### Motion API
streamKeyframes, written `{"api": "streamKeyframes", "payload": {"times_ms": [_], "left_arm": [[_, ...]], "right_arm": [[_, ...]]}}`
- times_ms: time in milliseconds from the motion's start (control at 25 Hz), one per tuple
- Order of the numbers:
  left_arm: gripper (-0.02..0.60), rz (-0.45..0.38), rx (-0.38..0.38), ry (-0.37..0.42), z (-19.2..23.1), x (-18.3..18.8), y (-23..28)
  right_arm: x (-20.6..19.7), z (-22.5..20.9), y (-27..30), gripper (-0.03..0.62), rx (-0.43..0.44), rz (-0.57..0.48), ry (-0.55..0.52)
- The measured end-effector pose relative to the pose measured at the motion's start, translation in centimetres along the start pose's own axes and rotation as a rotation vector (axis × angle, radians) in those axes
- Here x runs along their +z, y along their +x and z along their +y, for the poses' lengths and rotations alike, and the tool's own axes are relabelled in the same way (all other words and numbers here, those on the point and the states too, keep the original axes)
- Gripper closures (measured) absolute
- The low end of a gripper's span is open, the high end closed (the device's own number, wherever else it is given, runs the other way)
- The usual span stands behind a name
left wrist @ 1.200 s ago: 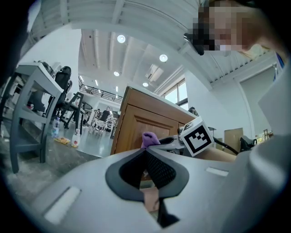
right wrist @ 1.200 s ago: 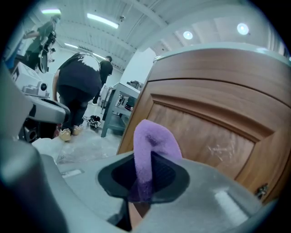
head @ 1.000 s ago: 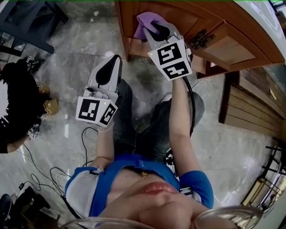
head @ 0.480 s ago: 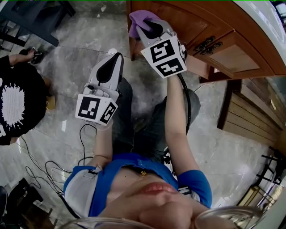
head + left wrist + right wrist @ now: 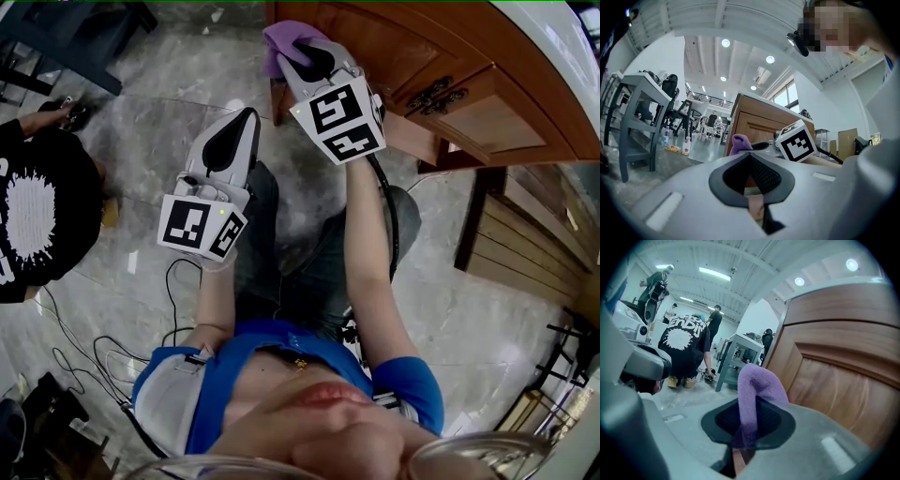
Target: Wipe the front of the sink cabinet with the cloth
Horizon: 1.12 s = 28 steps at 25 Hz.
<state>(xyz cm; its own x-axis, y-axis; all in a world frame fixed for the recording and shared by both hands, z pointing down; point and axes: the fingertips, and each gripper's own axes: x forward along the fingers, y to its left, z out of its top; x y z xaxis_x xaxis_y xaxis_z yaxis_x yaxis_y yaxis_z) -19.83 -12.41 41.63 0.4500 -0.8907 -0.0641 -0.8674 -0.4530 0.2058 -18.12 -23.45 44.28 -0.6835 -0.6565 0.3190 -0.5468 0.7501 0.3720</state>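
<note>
Wiping looks under way, not finished. The cloth [image 5: 284, 40] is up at the cabinet [image 5: 422, 42] front, near its left edge, by the door panel. No wet streaks or dirt show, so I can't tell how much is wiped. My guess is most of the front, out toward the handles [image 5: 435, 92], is left to do.

The right gripper [image 5: 298, 54] is clenched on the purple cloth. In its own view a fold of cloth [image 5: 757, 390] sticks up from between the closed jaws, just beside the wood panel [image 5: 843, 376]. I can't tell whether it touches.

The left gripper [image 5: 246, 117] hangs over the floor, well apart from the cabinet. Its jaws are together with nothing between them. It is idle.
</note>
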Motion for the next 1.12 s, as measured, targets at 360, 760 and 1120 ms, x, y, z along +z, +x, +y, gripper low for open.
{"api": "streamKeyframes", "payload": {"times_ms": [360, 760, 1120], "left_arm": [[0.581, 0.010, 0.006, -0.007, 0.4, -0.3, 0.1], [0.581, 0.008, 0.016, -0.009, 0.7, -0.4, 0.5], [0.581, 0.006, 0.017, -0.009, 0.8, -0.3, 0.5]], "right_arm": [[-1.1, 0.6, 0.5, 0.533, 0.013, 0.024, -0.011], [-4.7, 2.0, 1.9, 0.533, 0.052, 0.125, -0.005], [-6.2, 3.0, 2.8, 0.533, 0.080, 0.169, -0.010]]}}
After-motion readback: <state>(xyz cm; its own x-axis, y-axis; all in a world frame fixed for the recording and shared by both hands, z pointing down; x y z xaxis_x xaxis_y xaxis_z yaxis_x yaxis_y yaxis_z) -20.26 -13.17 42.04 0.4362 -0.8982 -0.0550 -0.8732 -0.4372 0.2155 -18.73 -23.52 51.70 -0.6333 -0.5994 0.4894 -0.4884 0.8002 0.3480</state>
